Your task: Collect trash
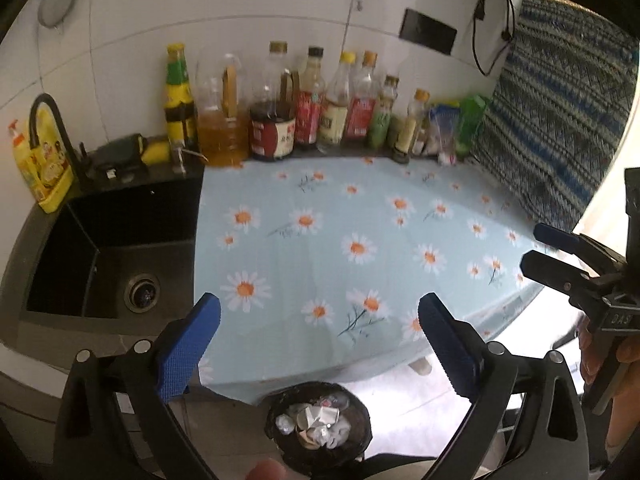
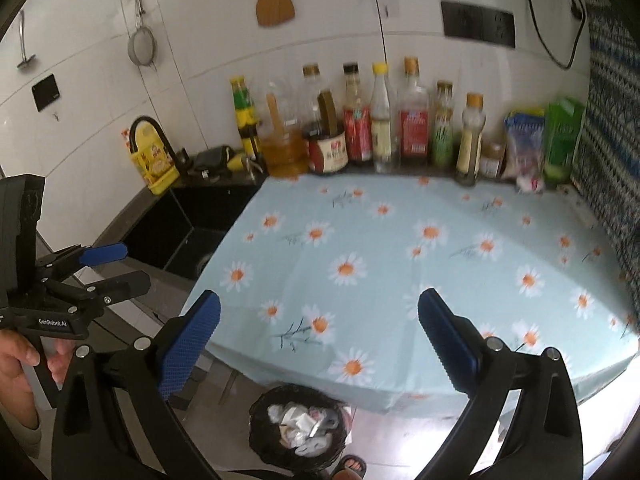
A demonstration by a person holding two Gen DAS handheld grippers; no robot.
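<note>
- Sink on the far left, black and deep, with a metal drain at the bottom; a yellow bottle of dish soap stands on its back corner beside the curved black tap.
- Left gripper hovers over the near edge of the counter, jaws spread wide with nothing between the blue pads.
- Bottles line the tiled wall behind the counter: a big jug of amber oil, a dark sauce jar with a red label, then several clear and red-labelled ones, mostly partly filled.
- Cloth printed with daisies on pale blue covers the counter.
- Bin sits on the floor just below the counter's front edge, lined in black and heaped with crumpled white paper and wrappers, the trash; it reaches nearly to the rim.
- Right gripper is held out over the cloth, jaws also spread apart and holding nothing.
- Packets, a blue-and-white bag and a green carton, close the row at the right, against a patterned blue fabric.
</note>
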